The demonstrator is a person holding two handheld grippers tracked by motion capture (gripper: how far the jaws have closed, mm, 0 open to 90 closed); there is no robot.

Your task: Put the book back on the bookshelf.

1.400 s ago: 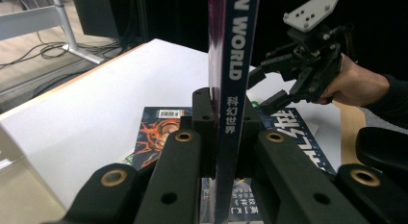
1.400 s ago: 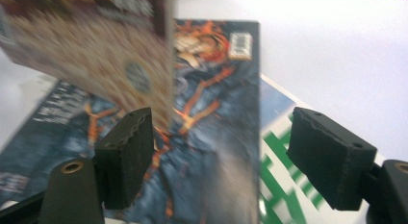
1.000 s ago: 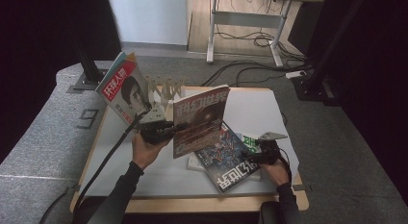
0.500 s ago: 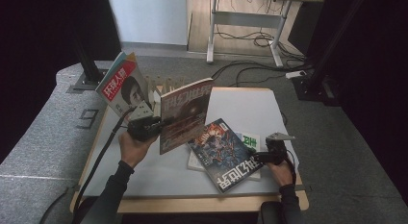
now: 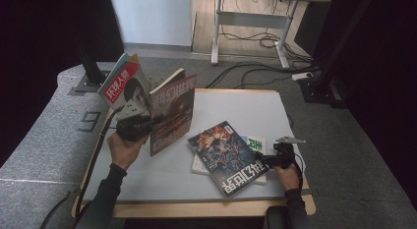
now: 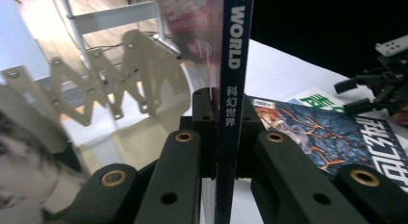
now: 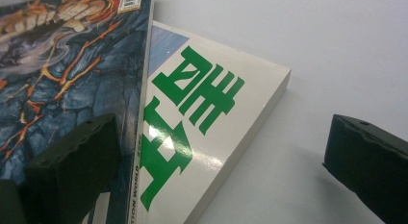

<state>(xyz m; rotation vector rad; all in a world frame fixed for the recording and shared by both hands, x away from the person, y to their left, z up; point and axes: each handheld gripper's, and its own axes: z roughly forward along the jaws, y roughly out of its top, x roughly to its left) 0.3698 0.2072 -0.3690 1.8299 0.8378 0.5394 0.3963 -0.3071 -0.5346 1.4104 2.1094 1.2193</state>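
Near the bench's front right corner, the right claw stands released, its jaws just opened wide, at the edge of a blue magazine lying across a white book. Toward the left edge, the left claw is clenched on the spine of a red magazine held upright above the bench. Behind it, another magazine leans in a wooden rack.

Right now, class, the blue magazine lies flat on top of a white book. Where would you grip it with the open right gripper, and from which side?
Take the blue magazine by its spine edge, coming from the right gripper side, low and level. That edge overhangs the white book beneath, so one jaw could probably slip under it while the other closes on the cover.
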